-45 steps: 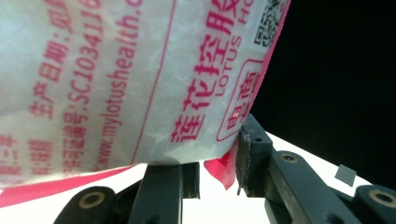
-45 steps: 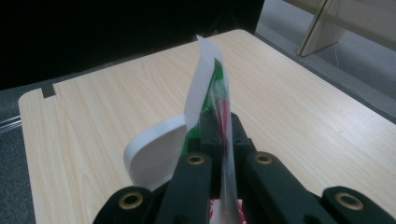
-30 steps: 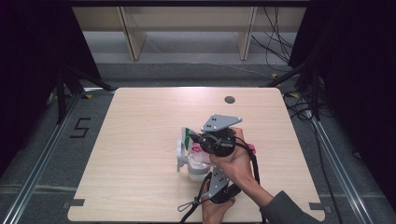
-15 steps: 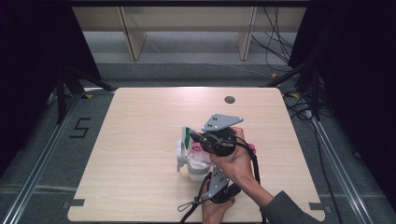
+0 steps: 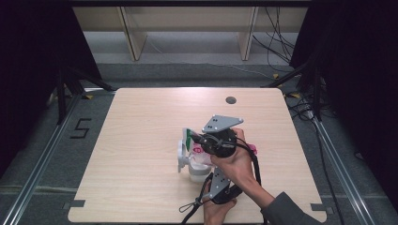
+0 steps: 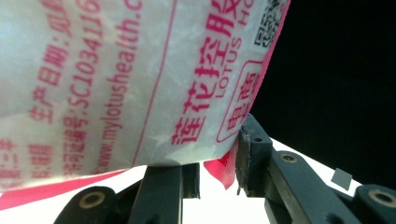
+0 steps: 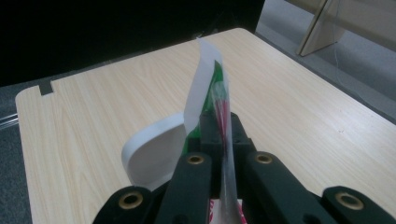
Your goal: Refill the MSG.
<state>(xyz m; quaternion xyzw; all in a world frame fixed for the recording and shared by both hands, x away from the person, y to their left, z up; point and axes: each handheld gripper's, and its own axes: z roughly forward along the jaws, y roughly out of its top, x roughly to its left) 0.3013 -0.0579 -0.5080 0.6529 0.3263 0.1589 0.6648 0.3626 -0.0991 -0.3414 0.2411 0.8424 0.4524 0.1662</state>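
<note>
Nothing has shifted over the last second: in the high view both hands, both grippers and the packet sit exactly where they sat before, so the work looks paused mid-grip rather than moving on, most likely holding a packet ready to tear or open it.

The packet [image 5: 202,157] is a thin white plastic pouch with red print and a pink edge, held just above the table [image 5: 141,122], right of centre and nearer the front edge than the back. A white cup [image 5: 184,154] with a handle stands under it on its left side.

The right gripper [image 5: 193,139] is clamped tight on the packet's upper end. In the right gripper view its 2 black jaws meet on the thin film [image 7: 212,100], which sticks up beyond them with a green and red stripe, and the cup's handle [image 7: 154,149] curves just beyond.

The left gripper [image 6: 217,161] comes up from the front edge, below the right hand [image 5: 237,161]. Its jaws close on the packet's lower pink edge, the right pad pressing the film [image 6: 140,70].

So the packet is stretched between the 2 grippers, one at each end.
</note>
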